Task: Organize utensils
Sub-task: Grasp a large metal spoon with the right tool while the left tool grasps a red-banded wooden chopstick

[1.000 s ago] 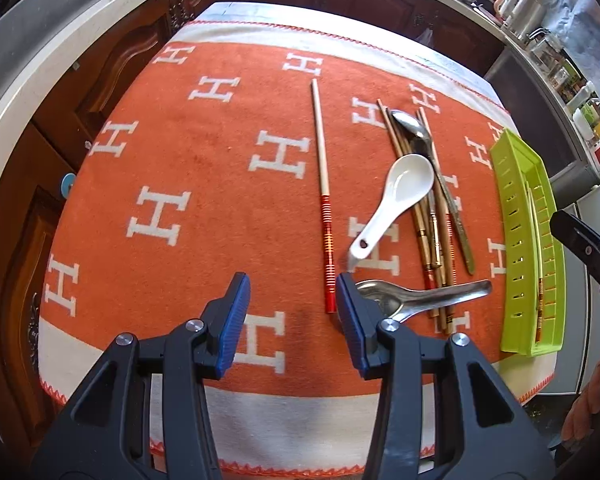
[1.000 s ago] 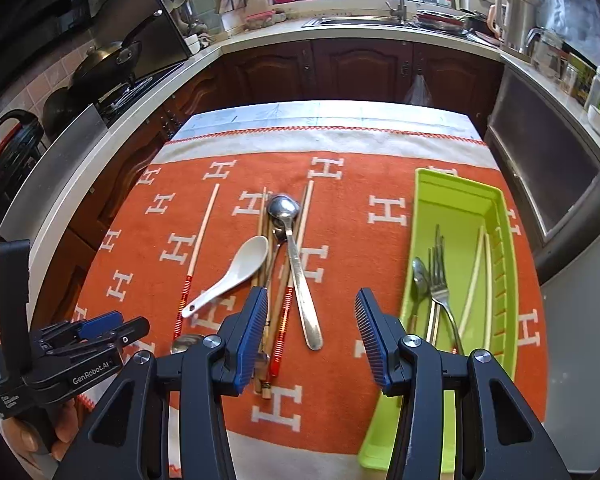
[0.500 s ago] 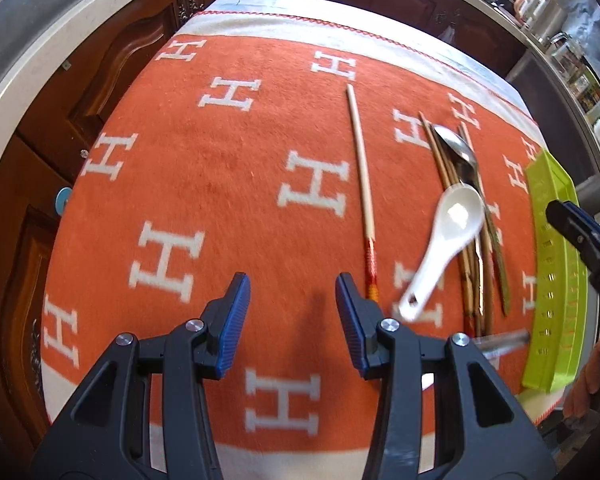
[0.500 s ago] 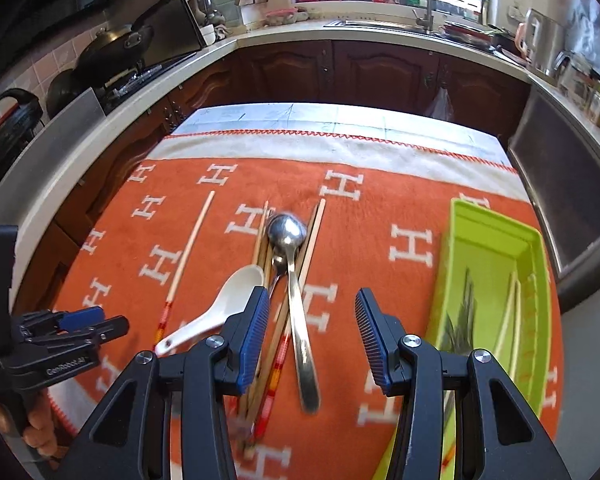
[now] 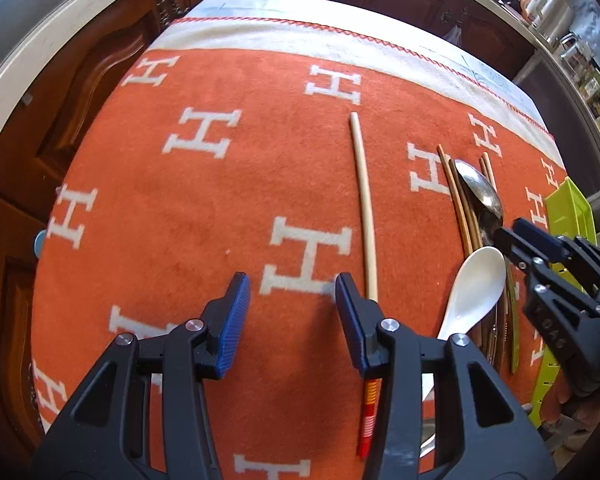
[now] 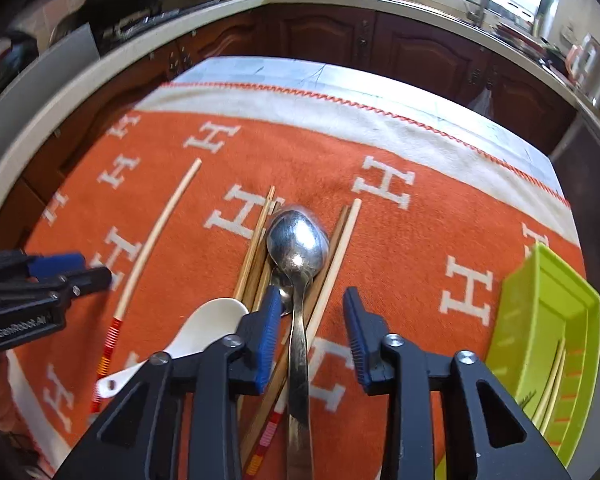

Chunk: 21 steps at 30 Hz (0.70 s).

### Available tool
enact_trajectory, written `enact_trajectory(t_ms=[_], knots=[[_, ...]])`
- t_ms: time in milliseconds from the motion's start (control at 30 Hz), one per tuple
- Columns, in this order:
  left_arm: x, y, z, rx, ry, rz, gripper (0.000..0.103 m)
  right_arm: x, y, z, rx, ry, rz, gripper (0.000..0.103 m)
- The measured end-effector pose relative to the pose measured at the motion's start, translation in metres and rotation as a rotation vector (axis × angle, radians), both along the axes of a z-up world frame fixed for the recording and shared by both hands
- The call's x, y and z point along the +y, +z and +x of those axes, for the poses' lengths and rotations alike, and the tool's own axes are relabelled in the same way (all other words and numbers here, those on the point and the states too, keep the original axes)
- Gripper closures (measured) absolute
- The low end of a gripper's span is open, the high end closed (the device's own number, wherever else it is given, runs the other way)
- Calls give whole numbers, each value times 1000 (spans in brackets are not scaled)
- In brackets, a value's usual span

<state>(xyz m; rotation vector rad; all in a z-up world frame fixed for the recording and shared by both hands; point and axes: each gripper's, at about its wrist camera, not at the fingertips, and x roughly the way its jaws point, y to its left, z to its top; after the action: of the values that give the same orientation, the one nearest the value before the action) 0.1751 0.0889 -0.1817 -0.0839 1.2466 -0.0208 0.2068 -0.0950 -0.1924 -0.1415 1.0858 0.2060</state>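
Both your grippers stood open: your right gripper (image 6: 311,334) straddled the large shiny metal spoon (image 6: 299,240) (atop loose wooden chopsticks (image 6: 256,246)), your left gripper (image 5: 292,322) hovered beside the single red-banded chopstick (image 5: 366,216).

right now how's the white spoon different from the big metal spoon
The white spoon is opaque, matte white with a short, thick handle; the big metal spoon is shiny, reflective, with a long, thin handle. The white spoon lies diagonally, left of the right gripper; the metal spoon points straight away, its handle between the open jaws. The metal spoon rests atop the chopsticks. Both lie on the orange cloth.
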Motion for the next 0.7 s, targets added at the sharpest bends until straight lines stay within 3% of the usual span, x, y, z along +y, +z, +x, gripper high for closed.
enact_trajectory(t_ms=[133, 200, 567, 700], knots=[[-8, 0, 6, -5, -21, 1, 62, 9, -12, 3, -13, 27, -61, 85], [-12, 0, 8, -8, -30, 5, 62, 12, -12, 2, -33, 26, -78, 93], [-32, -5, 14, -38, -64, 82, 62, -33, -1, 5, 11, -123, 166, 96], [-41, -6, 19, -59, -61, 113, 55, -47, 5, -2, 11, -151, 227, 97]])
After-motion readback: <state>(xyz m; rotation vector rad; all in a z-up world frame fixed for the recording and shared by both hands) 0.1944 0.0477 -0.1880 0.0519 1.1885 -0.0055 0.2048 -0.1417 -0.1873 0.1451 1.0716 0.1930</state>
